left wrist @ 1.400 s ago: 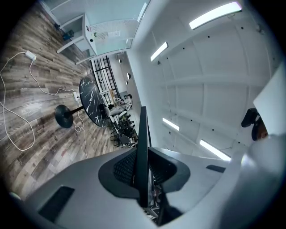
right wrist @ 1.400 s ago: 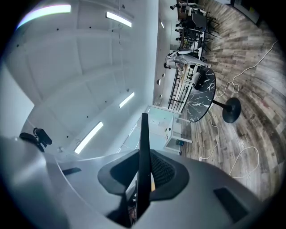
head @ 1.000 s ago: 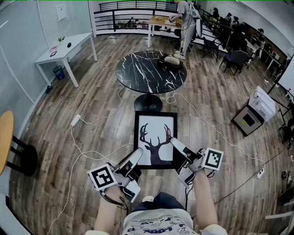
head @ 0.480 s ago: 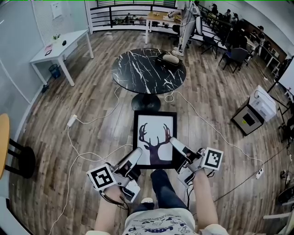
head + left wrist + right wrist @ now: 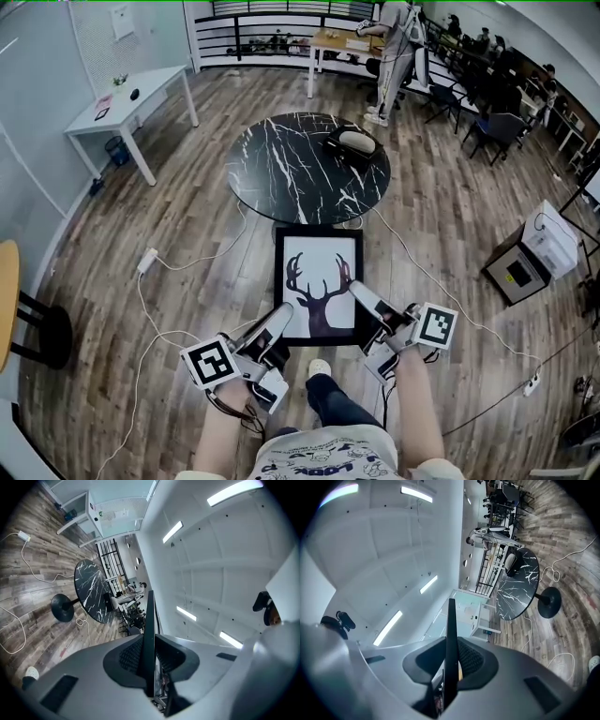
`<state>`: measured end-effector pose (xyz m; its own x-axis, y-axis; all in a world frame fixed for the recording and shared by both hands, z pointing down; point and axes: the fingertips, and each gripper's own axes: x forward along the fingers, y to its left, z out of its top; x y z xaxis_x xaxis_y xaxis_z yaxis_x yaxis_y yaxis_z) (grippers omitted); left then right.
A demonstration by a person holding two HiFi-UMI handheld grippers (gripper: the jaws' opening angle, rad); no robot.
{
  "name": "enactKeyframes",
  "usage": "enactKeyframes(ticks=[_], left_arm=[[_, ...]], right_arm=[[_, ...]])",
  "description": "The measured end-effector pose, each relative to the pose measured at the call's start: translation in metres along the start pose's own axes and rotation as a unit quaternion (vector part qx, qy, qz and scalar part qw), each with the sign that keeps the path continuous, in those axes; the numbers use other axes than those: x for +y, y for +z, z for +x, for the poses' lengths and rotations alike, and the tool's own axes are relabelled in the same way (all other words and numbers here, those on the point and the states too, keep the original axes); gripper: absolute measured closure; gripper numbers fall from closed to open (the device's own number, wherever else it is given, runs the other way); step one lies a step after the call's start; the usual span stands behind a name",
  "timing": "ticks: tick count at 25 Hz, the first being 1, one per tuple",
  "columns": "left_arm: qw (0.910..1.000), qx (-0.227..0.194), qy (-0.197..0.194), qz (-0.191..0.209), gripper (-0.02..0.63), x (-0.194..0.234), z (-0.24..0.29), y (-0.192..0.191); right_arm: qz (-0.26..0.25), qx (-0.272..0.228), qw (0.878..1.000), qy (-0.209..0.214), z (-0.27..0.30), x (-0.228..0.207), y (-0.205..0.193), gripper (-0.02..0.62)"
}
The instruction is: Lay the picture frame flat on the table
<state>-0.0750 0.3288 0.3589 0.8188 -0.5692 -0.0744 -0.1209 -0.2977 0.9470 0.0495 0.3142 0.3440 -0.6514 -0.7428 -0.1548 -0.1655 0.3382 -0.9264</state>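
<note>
A black picture frame [image 5: 319, 286] with a dark deer print on white is carried face up in the air, just short of the round black marble table [image 5: 300, 169]. My left gripper [image 5: 277, 319] is shut on the frame's near left edge and my right gripper [image 5: 356, 298] on its near right edge. In the left gripper view the frame's thin black edge [image 5: 149, 639] runs between the jaws, pressed by the pads; the right gripper view shows the same edge [image 5: 450, 653] clamped.
A dark and white object [image 5: 352, 142] lies on the marble table's far right. White cables [image 5: 169, 300] trail over the wooden floor. A white desk [image 5: 127, 98] stands at far left, a box-like machine [image 5: 525, 267] at right, and a person [image 5: 398, 52] beyond the table.
The marble table has drawn a little nearer in the head view as the person steps toward it. Both grippers keep the same hold on the frame.
</note>
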Motion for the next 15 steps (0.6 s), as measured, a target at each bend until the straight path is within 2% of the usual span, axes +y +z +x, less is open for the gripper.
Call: enactKeyframes(ticks=[8,15], left_arm=[[0.9995,-0.021,0.000,0.022,0.529,0.015,0.111,0.067],[0.9992,-0.033,0.017,0.016,0.529,0.037,0.159,0.100]], right_arm=[[-0.012,0.026,0.999,0.015,0.060,-0.036,0.114,0.511],[0.001,0.042,0.999,0.020,0.097,-0.066,0.161,0.511]])
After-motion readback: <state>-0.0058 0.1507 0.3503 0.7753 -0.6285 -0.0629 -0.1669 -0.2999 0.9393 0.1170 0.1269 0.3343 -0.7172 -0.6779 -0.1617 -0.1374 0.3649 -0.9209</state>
